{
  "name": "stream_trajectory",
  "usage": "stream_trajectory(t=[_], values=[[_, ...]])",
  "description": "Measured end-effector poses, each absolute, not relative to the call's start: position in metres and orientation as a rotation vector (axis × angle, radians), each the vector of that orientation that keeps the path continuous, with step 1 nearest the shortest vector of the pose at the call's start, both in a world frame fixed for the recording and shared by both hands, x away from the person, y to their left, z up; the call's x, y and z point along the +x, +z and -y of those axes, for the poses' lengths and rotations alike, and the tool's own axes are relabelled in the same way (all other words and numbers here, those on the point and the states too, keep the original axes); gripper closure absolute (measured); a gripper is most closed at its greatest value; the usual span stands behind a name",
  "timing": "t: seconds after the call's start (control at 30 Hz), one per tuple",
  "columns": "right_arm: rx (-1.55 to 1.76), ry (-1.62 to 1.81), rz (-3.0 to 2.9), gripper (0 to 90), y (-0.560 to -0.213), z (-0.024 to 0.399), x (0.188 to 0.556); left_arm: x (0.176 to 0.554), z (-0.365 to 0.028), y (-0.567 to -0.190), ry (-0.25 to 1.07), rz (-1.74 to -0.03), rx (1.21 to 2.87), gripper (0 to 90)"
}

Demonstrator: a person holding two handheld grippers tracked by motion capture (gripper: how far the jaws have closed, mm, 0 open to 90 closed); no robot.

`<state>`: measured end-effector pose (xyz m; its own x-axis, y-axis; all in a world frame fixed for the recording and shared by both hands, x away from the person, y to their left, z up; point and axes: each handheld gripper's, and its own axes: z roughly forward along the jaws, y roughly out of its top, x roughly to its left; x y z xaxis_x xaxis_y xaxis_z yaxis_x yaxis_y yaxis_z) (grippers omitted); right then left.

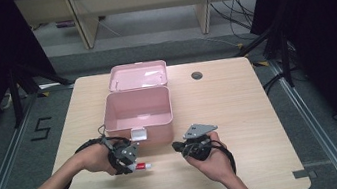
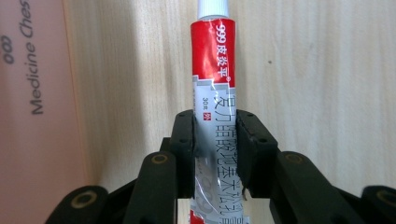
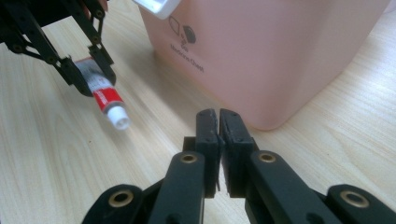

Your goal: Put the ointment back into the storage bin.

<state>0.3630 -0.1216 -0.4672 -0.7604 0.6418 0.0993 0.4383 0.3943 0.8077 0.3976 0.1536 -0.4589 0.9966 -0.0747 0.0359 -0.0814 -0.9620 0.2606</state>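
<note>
The tube (image 2: 214,93) you are working with sits squarely between the two black jaws of your left gripper (image 2: 215,140); both pads press on its lower silver half, one on each flat side, so that gripper is clenched on it; the red band and the white cap (image 2: 213,8) stick out well past the fingertips, and the crimped tail runs back between the jaw arms. Its long axis runs straight along the gripper's own line, cap leading; from above, the tube (image 1: 139,167) lies about level just over the table (image 1: 240,114), with its cap pointing toward your right hand; from your right gripper's camera the tube (image 3: 105,95) points its cap down toward the wood and toward that camera, whether it touches the wood I cannot tell. It is in front of the pink box (image 1: 138,114), near the box's front wall and latch (image 1: 140,134) but apart from them; the box stands open, its lid (image 1: 138,75) tipped back behind it. Your right gripper (image 3: 219,123) is near the box's front corner, well apart from the tube; its jaws are closed together on nothing, the pads all but meeting; your right hand (image 1: 212,161) rests low over the table.
</note>
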Motion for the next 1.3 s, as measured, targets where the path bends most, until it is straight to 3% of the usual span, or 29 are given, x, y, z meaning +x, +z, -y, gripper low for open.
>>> stream_trajectory(t=[1.3], values=[[0.946,1.298,-2.431,88.7,-0.475,0.118,0.366,0.398,-0.172,-0.407,0.132,0.077,2.822,69.7]])
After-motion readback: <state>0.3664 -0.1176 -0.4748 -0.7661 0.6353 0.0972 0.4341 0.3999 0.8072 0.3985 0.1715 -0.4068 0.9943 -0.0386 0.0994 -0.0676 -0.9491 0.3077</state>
